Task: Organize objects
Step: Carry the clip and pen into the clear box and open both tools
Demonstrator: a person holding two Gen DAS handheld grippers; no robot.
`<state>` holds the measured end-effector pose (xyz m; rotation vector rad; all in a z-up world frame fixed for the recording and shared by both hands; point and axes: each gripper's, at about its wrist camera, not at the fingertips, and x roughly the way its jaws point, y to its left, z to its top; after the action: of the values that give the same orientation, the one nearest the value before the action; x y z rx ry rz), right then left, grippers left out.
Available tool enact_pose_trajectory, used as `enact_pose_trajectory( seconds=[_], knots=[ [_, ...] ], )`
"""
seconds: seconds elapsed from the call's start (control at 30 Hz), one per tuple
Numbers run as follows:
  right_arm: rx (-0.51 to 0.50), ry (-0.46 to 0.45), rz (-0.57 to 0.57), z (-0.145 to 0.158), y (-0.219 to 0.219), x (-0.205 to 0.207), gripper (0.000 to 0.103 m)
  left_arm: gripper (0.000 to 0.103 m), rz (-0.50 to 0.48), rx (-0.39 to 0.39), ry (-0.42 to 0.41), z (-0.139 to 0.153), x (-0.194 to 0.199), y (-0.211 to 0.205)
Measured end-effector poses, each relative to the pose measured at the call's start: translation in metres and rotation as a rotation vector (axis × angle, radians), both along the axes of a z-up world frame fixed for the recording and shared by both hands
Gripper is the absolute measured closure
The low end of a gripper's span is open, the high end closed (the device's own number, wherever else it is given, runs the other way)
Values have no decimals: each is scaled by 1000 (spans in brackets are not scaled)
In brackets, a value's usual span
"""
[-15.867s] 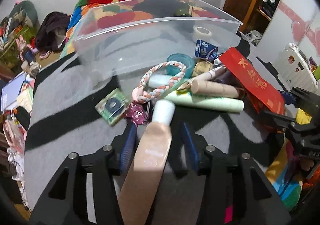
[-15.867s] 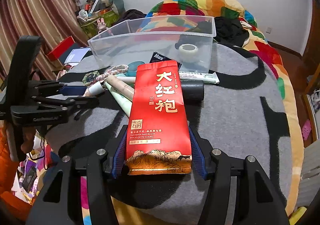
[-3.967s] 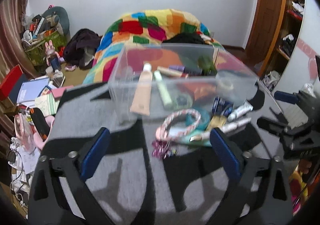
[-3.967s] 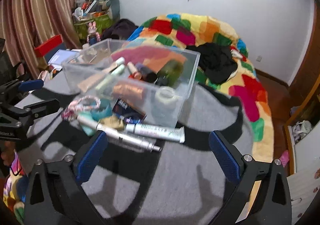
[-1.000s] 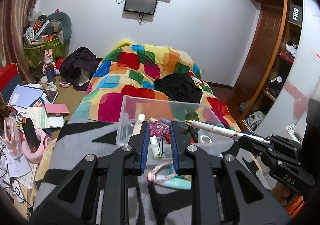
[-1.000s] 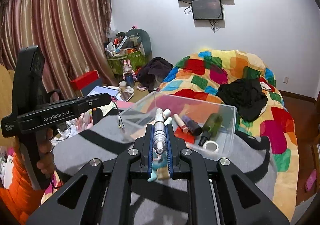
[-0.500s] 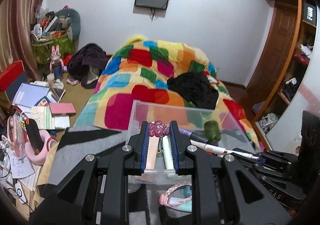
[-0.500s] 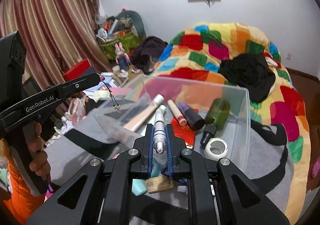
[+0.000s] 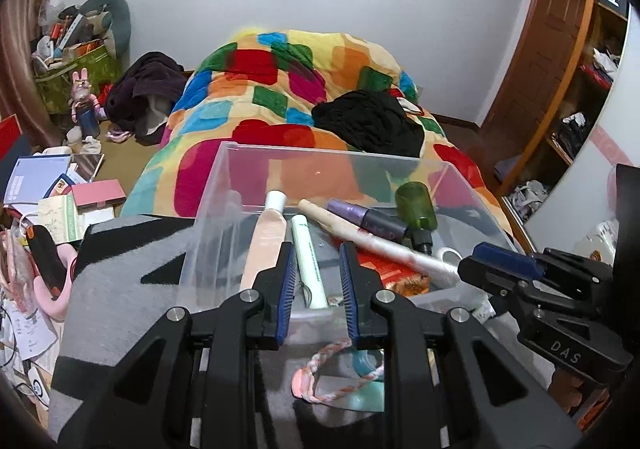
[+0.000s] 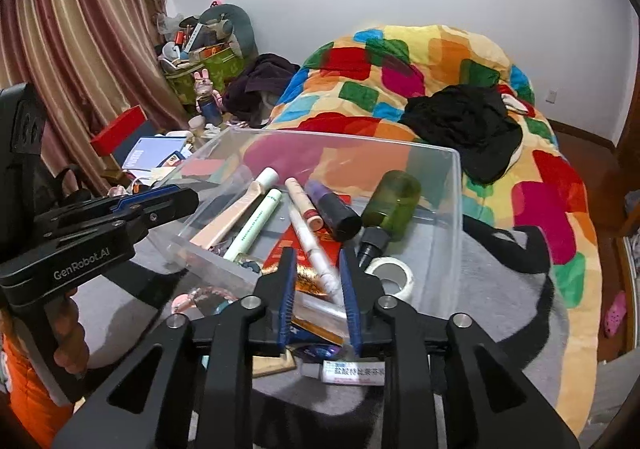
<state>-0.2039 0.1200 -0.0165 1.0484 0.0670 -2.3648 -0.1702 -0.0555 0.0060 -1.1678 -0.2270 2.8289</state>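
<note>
A clear plastic bin [image 9: 224, 185] [image 10: 454, 185] stands on the grey table and holds tubes, a green bottle [image 9: 416, 205] [image 10: 390, 205], a red packet and a tape roll [image 10: 390, 275]. My left gripper [image 9: 318, 291] is open and empty above the bin's near wall. My right gripper [image 10: 318, 289] is open over the bin's near edge; a white pen-shaped tube [image 10: 310, 245] [image 9: 384, 245] lies blurred in the bin just beyond its fingertips. The pink charm shows faintly low in the bin [image 10: 218, 249].
A braided pink ring [image 9: 332, 369] on a teal lid, a small tube [image 10: 352, 369] and a small box lie on the table in front of the bin. A bed with a colourful quilt [image 9: 288, 89] is behind. Floor clutter lies to the left.
Both grippers have opened. The left one let go of the pink charm and the right one let go of the white pen-shaped tube, both into the bin. Both views have tilted down closer to it.
</note>
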Motion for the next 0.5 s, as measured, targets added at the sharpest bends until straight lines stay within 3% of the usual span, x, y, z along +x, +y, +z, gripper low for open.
enact_pose_trajectory(
  seconds=[0.17, 0.4, 0.5],
  knots=[
    [7, 23, -4, 6, 6, 9, 71, 71, -10, -13, 23, 8, 11, 3],
    [29, 50, -28, 9, 23, 25, 61, 36, -31, -60, 65, 16, 34, 11],
    [46, 61, -36, 7, 31, 30, 50, 29, -48, -80, 52, 11, 43, 15]
  ],
)
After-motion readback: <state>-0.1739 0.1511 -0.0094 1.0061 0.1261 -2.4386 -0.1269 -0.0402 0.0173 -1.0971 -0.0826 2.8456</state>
